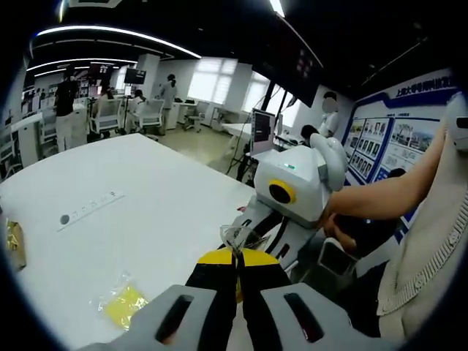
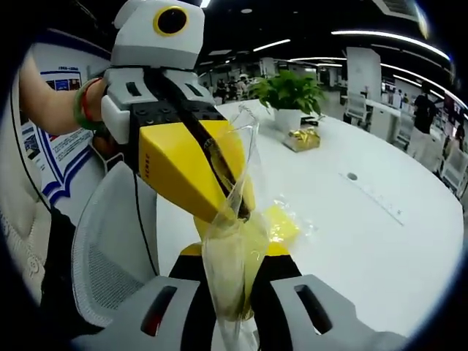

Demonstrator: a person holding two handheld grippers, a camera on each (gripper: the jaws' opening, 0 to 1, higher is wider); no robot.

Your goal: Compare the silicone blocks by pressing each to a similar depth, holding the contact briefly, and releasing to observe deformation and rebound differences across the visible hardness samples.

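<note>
While both tongs clamped one clear plastic bag above the white table, we catalogued hazards. Left gripper: jaws together on the bag's upper edge. Right gripper: jaws together on its lower part. Opposed pulling, we judged, could tear it. Yellow silicone packet lay left of the left gripper's jaws, unpressed.

The table was white, the plastic bag clear, its block yellow (jaw tips yellow too).
</note>
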